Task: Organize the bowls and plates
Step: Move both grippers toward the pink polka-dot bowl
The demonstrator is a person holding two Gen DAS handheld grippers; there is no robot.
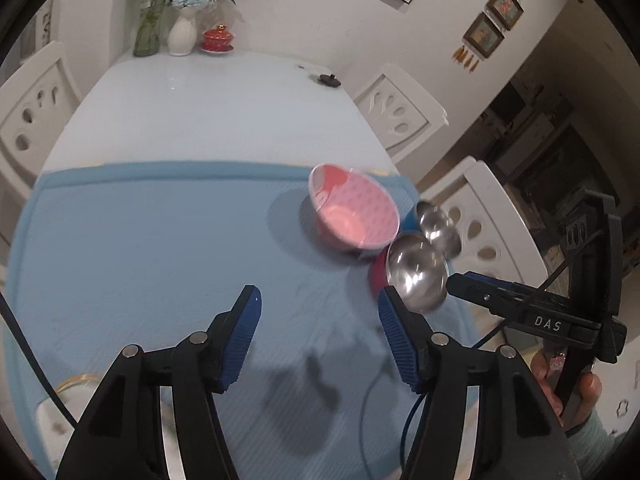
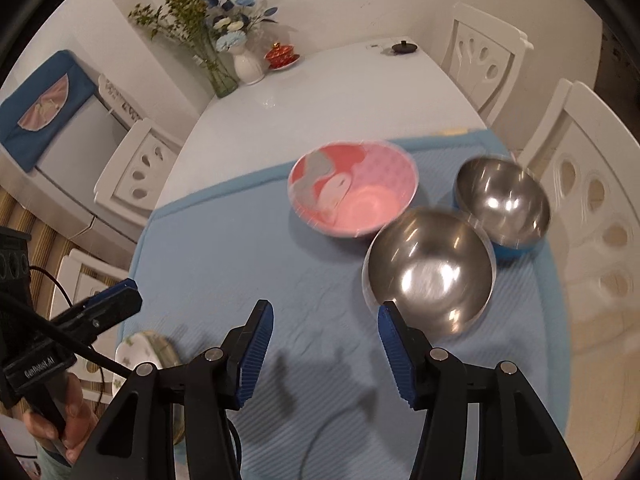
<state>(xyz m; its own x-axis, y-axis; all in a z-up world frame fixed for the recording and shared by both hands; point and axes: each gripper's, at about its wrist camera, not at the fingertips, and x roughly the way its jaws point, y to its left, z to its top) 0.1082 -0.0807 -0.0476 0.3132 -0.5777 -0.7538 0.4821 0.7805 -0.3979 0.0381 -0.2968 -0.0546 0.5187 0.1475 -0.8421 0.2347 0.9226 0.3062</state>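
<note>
A pink patterned bowl (image 2: 354, 188) stands on the blue mat (image 2: 248, 264); it also shows in the left wrist view (image 1: 354, 210). Two steel bowls sit to its right: a near one (image 2: 430, 270) with a red outside (image 1: 416, 272) and a far one (image 2: 504, 200) with a blue outside (image 1: 438, 224). A white floral plate (image 2: 140, 350) lies at the mat's near left edge, partly hidden; its rim shows in the left wrist view (image 1: 76, 382). My left gripper (image 1: 318, 304) is open and empty above the mat. My right gripper (image 2: 326, 316) is open and empty, its right fingertip close to the near steel bowl.
The white table (image 1: 208, 108) carries a glass vase of flowers (image 1: 150, 28), a white vase (image 1: 182, 34), a red lidded cup (image 1: 218, 38) and a small dark object (image 1: 329, 79) at the far end. White chairs (image 2: 592, 216) stand along both sides.
</note>
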